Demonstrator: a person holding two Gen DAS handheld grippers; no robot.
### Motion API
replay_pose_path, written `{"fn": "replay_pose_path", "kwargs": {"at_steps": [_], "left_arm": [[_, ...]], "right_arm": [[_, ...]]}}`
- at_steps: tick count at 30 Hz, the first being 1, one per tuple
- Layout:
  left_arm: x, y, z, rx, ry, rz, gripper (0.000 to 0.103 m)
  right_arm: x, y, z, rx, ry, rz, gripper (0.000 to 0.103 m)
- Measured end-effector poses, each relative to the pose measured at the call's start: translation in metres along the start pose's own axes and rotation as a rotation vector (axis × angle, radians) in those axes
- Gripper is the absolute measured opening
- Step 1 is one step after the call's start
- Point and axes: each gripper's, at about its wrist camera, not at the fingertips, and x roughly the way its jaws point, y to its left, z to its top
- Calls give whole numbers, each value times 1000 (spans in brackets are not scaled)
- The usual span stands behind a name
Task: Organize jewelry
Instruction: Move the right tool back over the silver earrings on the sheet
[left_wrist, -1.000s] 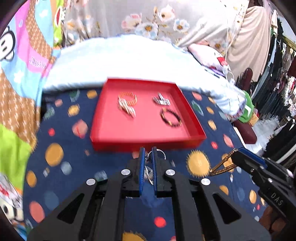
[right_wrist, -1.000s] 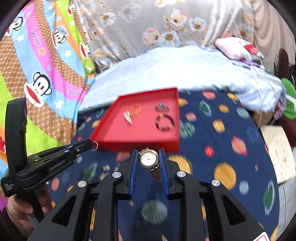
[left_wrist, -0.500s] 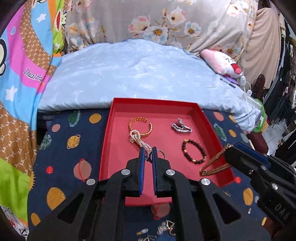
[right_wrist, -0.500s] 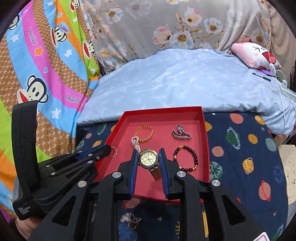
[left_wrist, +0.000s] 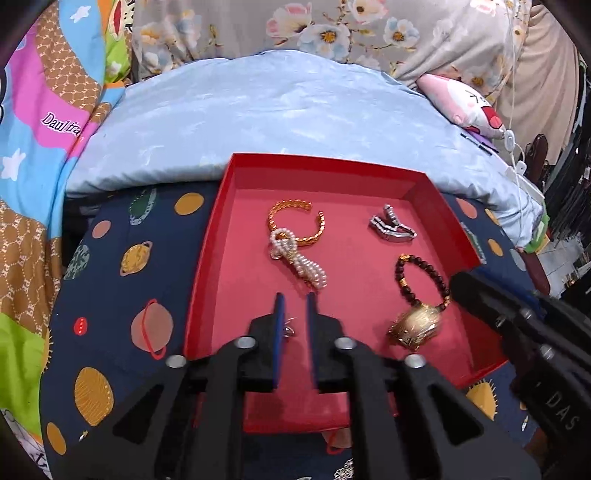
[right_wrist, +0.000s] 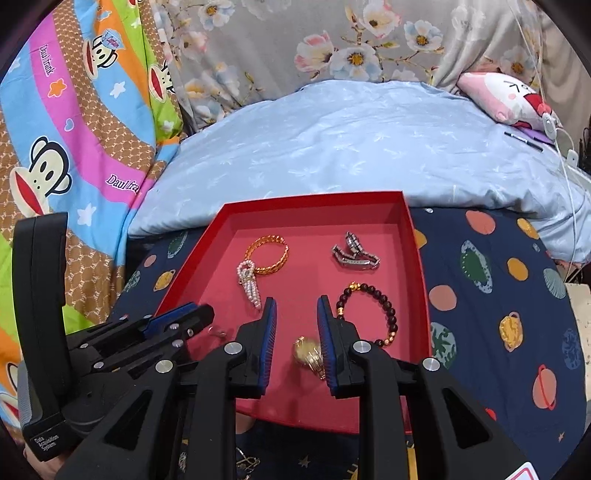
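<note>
- Jewelry lies gathered in the red tray (left_wrist: 207, 280), which sits on the planet-print cloth (left_wrist: 122, 295) of the tabletop. Its low walls keep small pieces from rolling off.
- Pieces lie apart from one another, probably so none tangle: a gold bangle (left_wrist: 295, 221) touching a pearl strand (left_wrist: 299, 258) at the far left, a silver piece (left_wrist: 391, 225) at the far right, a dark bead bracelet (left_wrist: 421, 277) nearer.
- Gold watch (right_wrist: 308, 354) rests on the tray floor just beside the bead bracelet, against the inner face of one finger of the right tongs (right_wrist: 295, 328). The other finger stands clear of it, so the tongs look parted, with no squeeze on the watch.
- Left tongs (left_wrist: 294, 314) hover low over the tray's near left part, jaws opening. A small metal ring piece (left_wrist: 289, 330) shows by the left finger. It is blurred, so whether it hangs there or has dropped free is hard to tell; it seems loose.
- Both tongs point steeply down into the tray, which suits setting things down gently.
- More chain pieces (right_wrist: 247, 461) wait on the cloth in front of the tray, so sorting looks unfinished.
</note>
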Motion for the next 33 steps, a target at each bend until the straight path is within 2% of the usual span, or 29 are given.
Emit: {"fn": "replay_pose_path", "kwargs": {"at_steps": [1,2,9,15,24,30,33], "left_arm": [[-2,1,-1,-8,-1,13,43],[-6,3,-1,-15,-12,24,47],[-59,17,-13,-17,-100,57,53],[-90,48,-52,-57,-67,80,53],[-103,89,-117,-129,28,129,53],[-98,93,-146,-144,88,123,53],[-95,87,-153,-135,104,105,53]], "right_arm": [[-2,1,0,-5,-6,-8,22],[-5,2,0,-8,-15,-16,22],[-50,11,-13,-44,-69,-61,22],[-81,12,-57,-12,-30,-60,22],[-98,15,-118,22,64,-68,22],[-94,18,-146,41,123,-61,22],[-88,20,-149,44,137,-52,22]]}}
